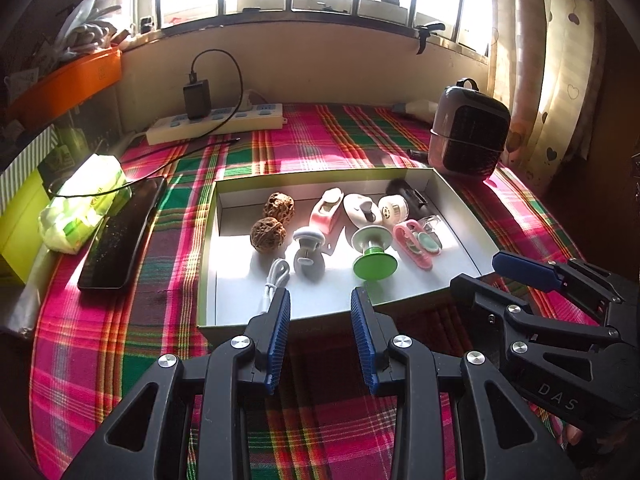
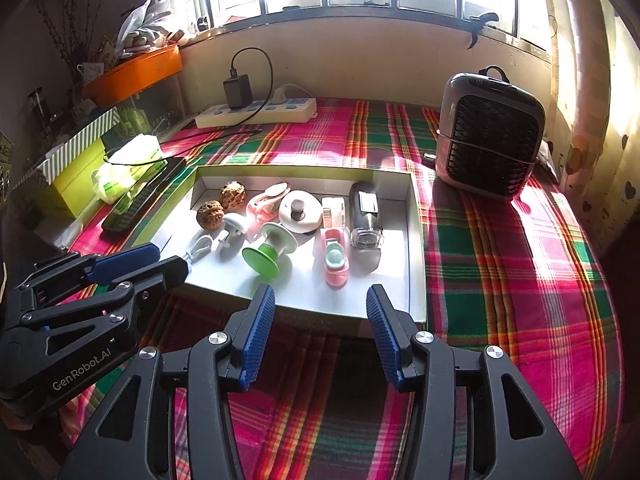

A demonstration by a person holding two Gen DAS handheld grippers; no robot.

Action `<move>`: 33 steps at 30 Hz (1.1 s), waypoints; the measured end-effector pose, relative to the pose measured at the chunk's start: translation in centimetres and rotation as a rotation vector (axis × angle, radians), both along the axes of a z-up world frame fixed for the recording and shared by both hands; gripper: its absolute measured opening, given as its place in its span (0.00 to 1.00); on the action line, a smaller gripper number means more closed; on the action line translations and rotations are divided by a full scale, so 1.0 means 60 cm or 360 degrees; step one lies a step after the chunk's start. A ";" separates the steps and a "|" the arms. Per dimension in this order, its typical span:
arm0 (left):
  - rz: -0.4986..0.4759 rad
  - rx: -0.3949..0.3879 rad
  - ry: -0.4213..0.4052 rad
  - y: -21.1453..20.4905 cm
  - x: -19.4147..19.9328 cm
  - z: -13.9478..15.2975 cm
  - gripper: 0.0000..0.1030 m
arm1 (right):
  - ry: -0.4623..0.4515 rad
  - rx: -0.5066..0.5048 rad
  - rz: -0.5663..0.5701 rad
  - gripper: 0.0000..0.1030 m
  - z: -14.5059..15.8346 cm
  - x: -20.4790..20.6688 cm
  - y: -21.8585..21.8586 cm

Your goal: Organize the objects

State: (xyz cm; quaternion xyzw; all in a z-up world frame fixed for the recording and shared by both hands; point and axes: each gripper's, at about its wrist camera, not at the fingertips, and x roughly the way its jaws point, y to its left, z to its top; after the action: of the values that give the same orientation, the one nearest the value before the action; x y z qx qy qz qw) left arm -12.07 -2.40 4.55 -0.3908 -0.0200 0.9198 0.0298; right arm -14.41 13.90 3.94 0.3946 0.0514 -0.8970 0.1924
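A shallow white cardboard tray (image 1: 224,280) (image 2: 416,240) lies on the plaid cloth. It holds two walnuts (image 1: 269,232) (image 2: 210,212), a white cable (image 1: 274,276), a grey holder (image 1: 307,256), a green-and-white spool (image 1: 374,254) (image 2: 268,252), pink items (image 1: 412,244) (image 2: 334,260) and a black device (image 2: 365,214). My left gripper (image 1: 320,304) is open and empty at the tray's near edge. My right gripper (image 2: 320,300) is open and empty at the same edge, to the right of the left one (image 2: 136,264).
A black phone (image 1: 124,232) and a tissue pack (image 1: 84,200) lie left of the tray. A power strip (image 1: 216,122) with a charger sits at the back. A small heater (image 2: 490,140) stands at the back right. Boxes (image 2: 76,168) stand at the far left.
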 end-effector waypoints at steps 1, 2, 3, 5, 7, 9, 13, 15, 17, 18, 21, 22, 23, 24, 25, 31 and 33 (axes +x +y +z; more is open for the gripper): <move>-0.0002 0.0008 -0.0008 0.000 0.005 -0.002 0.29 | -0.0001 0.0003 -0.0002 0.50 -0.001 0.004 0.001; -0.0010 0.0023 -0.0023 0.001 0.010 -0.007 0.29 | -0.0003 0.0003 -0.0007 0.50 -0.003 0.009 0.003; -0.0017 0.0030 -0.0039 0.003 0.015 -0.011 0.29 | -0.0011 0.0005 -0.0016 0.50 -0.005 0.013 0.004; -0.0006 0.0011 -0.0054 0.006 0.025 -0.020 0.29 | -0.0032 0.0012 -0.0021 0.50 -0.011 0.021 0.005; 0.0000 -0.0012 -0.0067 0.008 0.034 -0.028 0.29 | -0.0044 0.0036 -0.0014 0.50 -0.019 0.030 0.004; 0.0014 -0.0015 -0.0087 0.008 0.041 -0.038 0.29 | -0.0054 0.0057 -0.0019 0.50 -0.027 0.037 0.004; 0.0031 -0.0049 -0.0120 0.010 0.052 -0.055 0.29 | -0.0085 0.0056 -0.0041 0.50 -0.038 0.046 0.010; 0.0049 -0.0028 -0.0142 0.006 0.054 -0.059 0.29 | -0.0093 0.0070 -0.0053 0.50 -0.043 0.050 0.011; 0.0076 -0.0037 -0.0142 0.003 0.056 -0.060 0.29 | -0.0107 0.0070 -0.0069 0.50 -0.048 0.053 0.014; 0.0083 -0.0045 -0.0142 0.004 0.056 -0.060 0.29 | -0.0117 0.0070 -0.0078 0.51 -0.051 0.054 0.015; 0.0090 -0.0041 -0.0155 0.004 0.059 -0.064 0.29 | -0.0128 0.0091 -0.0099 0.54 -0.057 0.058 0.016; 0.0096 -0.0039 -0.0160 0.004 0.060 -0.066 0.29 | -0.0126 0.0097 -0.0105 0.55 -0.059 0.059 0.016; 0.0104 -0.0044 -0.0152 0.006 0.062 -0.067 0.29 | -0.0128 0.0098 -0.0109 0.55 -0.060 0.060 0.018; 0.0106 -0.0050 -0.0149 0.007 0.063 -0.068 0.29 | -0.0132 0.0097 -0.0115 0.56 -0.061 0.061 0.019; 0.0106 -0.0053 -0.0147 0.008 0.064 -0.067 0.29 | -0.0139 0.0097 -0.0123 0.56 -0.063 0.061 0.021; 0.0136 -0.0062 -0.0138 0.017 0.071 -0.067 0.29 | -0.0118 0.0125 -0.0164 0.57 -0.065 0.066 0.030; 0.0147 -0.0068 -0.0133 0.019 0.072 -0.067 0.31 | -0.0111 0.0133 -0.0172 0.60 -0.066 0.068 0.031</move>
State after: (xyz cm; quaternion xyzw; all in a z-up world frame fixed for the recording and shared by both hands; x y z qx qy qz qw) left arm -7.75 -1.23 0.50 -0.4279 -0.0196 0.9033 -0.0220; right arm -10.36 15.77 -0.02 0.4355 0.0606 -0.8889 0.1287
